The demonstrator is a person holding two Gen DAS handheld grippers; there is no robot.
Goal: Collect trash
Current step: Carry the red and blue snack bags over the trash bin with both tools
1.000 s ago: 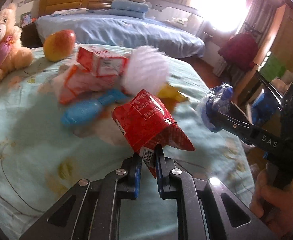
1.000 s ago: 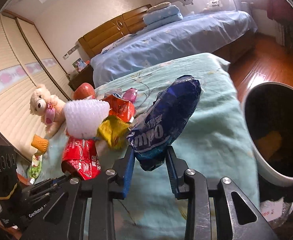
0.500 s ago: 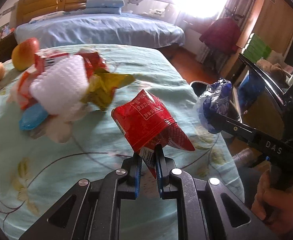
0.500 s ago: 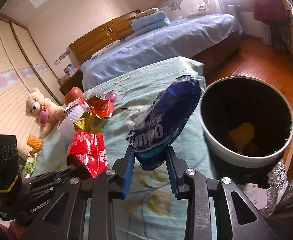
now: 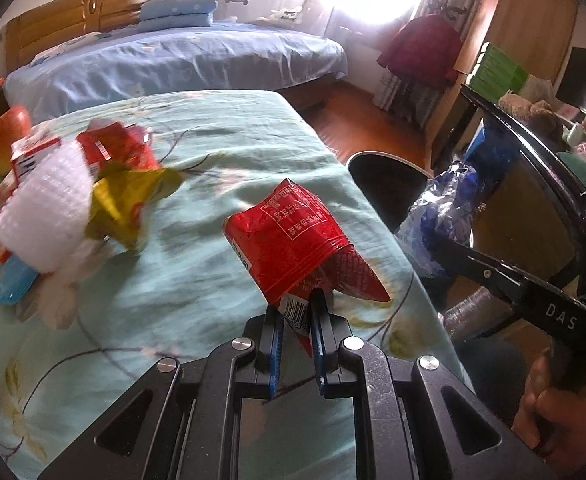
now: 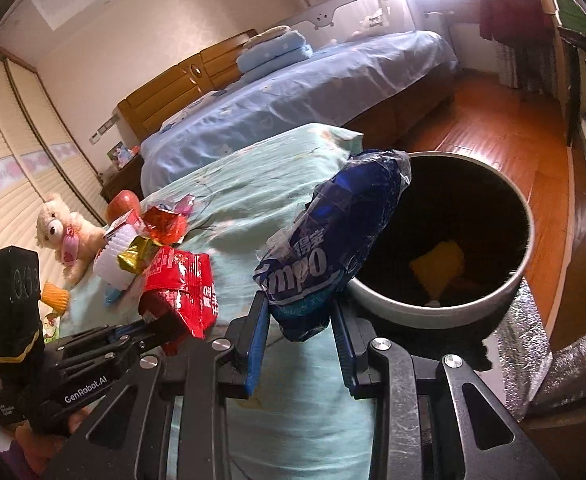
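Observation:
My left gripper is shut on a red snack wrapper, held above the light green bedspread. The same red wrapper shows at the lower left of the right wrist view. My right gripper is shut on a crumpled blue wrapper, lifted beside the rim of a round bin with a dark inside and yellow trash at its bottom. In the left wrist view the blue wrapper hangs at the right, in front of the bin. A pile of remaining trash lies on the bedspread at the left.
The pile holds a white foam net, a gold wrapper, red wrappers and a blue item. An apple and a teddy bear lie behind it. A blue bed stands beyond. Wooden floor surrounds the bin.
Both grippers have carried their wrappers to the right, away from the trash pile. The bin has come nearer, and the blue wrapper now hangs at its rim.

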